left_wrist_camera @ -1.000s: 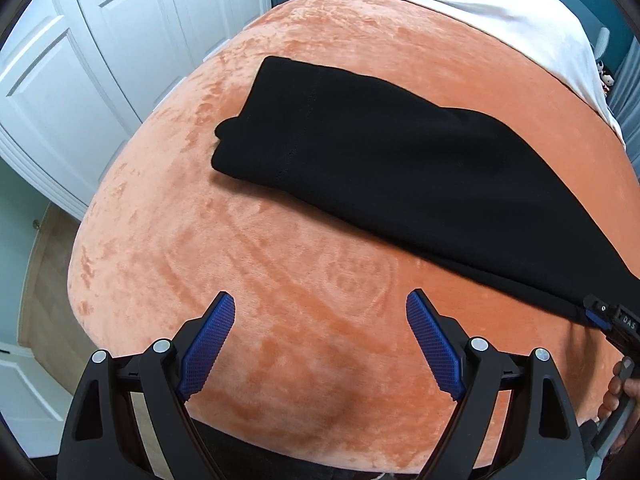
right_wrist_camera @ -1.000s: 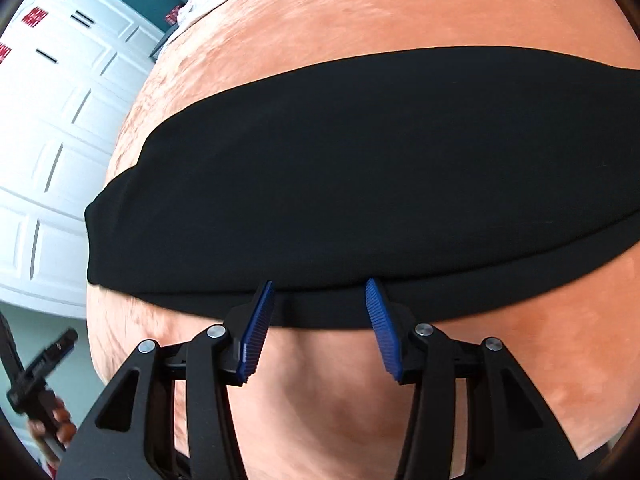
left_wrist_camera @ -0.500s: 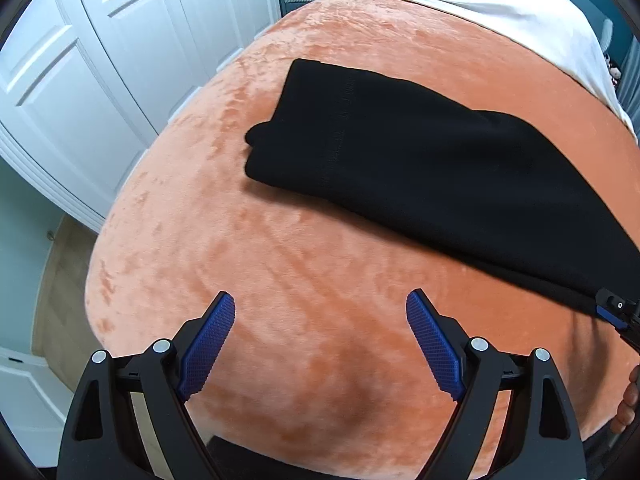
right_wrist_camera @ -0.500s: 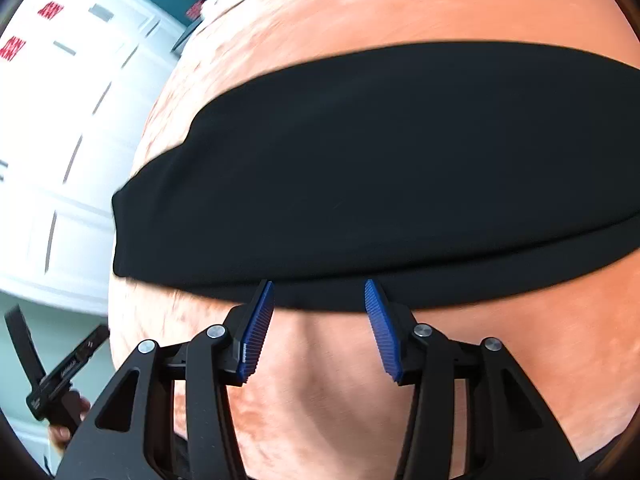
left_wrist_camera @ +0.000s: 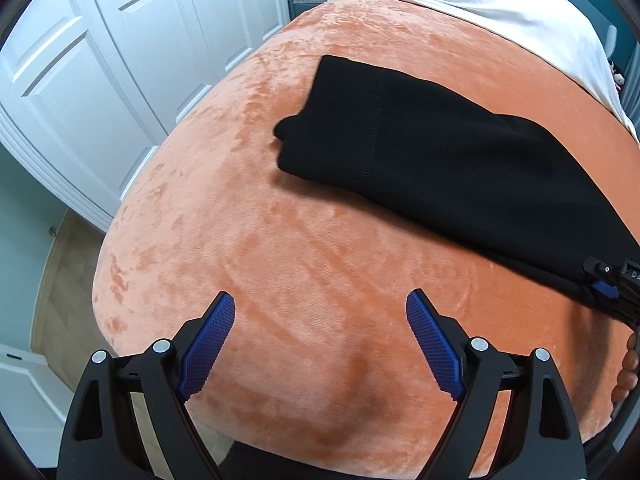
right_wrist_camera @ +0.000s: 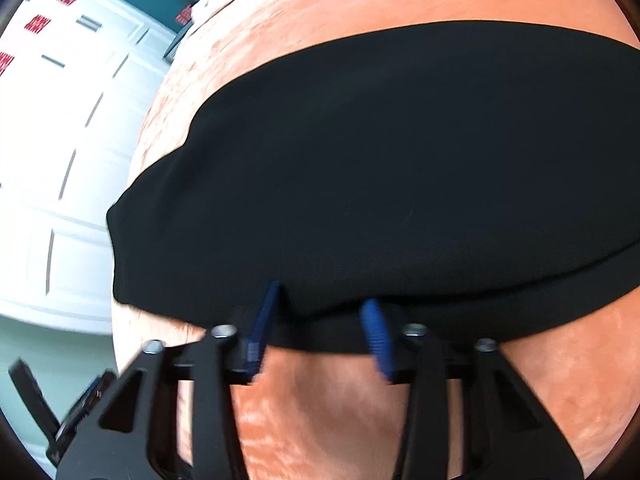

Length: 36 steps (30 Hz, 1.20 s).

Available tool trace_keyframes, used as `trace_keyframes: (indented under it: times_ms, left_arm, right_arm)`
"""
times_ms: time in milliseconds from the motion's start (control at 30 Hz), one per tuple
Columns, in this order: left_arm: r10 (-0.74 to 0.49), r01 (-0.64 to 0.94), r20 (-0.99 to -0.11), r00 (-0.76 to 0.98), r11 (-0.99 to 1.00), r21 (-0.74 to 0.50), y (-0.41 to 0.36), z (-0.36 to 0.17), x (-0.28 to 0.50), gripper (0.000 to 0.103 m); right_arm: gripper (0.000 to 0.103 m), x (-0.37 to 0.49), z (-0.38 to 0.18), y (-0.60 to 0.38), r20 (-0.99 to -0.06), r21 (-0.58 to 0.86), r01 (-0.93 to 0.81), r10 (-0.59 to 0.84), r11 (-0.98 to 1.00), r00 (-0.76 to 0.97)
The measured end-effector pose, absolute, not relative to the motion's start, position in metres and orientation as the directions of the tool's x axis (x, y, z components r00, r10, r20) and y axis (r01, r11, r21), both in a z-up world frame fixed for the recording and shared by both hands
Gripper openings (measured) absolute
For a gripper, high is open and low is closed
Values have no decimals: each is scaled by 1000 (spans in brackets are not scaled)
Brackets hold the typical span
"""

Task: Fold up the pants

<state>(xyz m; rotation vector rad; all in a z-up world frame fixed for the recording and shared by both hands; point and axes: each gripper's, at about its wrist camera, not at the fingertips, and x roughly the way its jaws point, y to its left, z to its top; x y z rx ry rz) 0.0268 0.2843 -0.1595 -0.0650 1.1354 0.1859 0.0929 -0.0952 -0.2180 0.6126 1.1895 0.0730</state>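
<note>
Black pants (left_wrist_camera: 440,160) lie folded lengthwise in a long band across an orange plush blanket (left_wrist_camera: 280,260). My left gripper (left_wrist_camera: 320,340) hovers open over bare blanket, well short of the pants' left end, with nothing between its blue pads. My right gripper (right_wrist_camera: 322,296) is at the near long edge of the pants (right_wrist_camera: 380,180). Its jaws are closing with the fabric edge between them, and a gap still shows. The picture is blurred there. In the left wrist view the right gripper (left_wrist_camera: 608,284) sits on the pants' edge at the far right.
White wardrobe doors (left_wrist_camera: 100,80) stand close along the bed's left side, with wooden floor (left_wrist_camera: 60,280) below. A white sheet (left_wrist_camera: 500,8) covers the far end of the bed. A hand (left_wrist_camera: 628,364) shows at the right rim.
The right gripper has pushed forward so the pants' near edge lies between its jaws, which have narrowed a little. The left gripper has drifted left, so the pants sit further right in its view.
</note>
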Motion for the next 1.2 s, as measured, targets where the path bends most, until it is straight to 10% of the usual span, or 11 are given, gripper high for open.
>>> trace_keyframes:
  times_ms: [300, 433, 567, 700, 900, 1000, 1200]
  left_arm:
    - [-23, -271, -910, 414, 951, -147, 340, -169, 59, 85]
    - [-114, -285, -894, 433, 924, -256, 346, -173, 91, 85]
    - [-224, -309, -886, 406, 879, -364, 347, -194, 122, 83]
    - [-229, -330, -893, 388, 870, -366, 348, -202, 145, 5]
    - [-253, -156, -803, 540, 907, -391, 354, -132, 168, 4]
    - [-48, -130, -757, 652, 976, -173, 349, -87, 174, 0]
    - [32, -246, -889, 456, 965, -92, 376, -159, 167, 0]
  right_arm:
    - [9, 64, -218, -83, -867, 420, 181, 334, 889, 371]
    - [40, 52, -188, -75, -866, 364, 148, 276, 919, 416]
    - [45, 34, -163, -62, -873, 255, 29, 218, 966, 435]
    - [47, 16, -153, -70, -871, 260, 34, 219, 965, 441]
    - [47, 7, -157, -61, -873, 242, 33, 203, 970, 444]
    - [47, 9, -158, -55, -870, 246, 32, 206, 969, 447]
    - [47, 27, -167, -36, -875, 268, 31, 230, 963, 426]
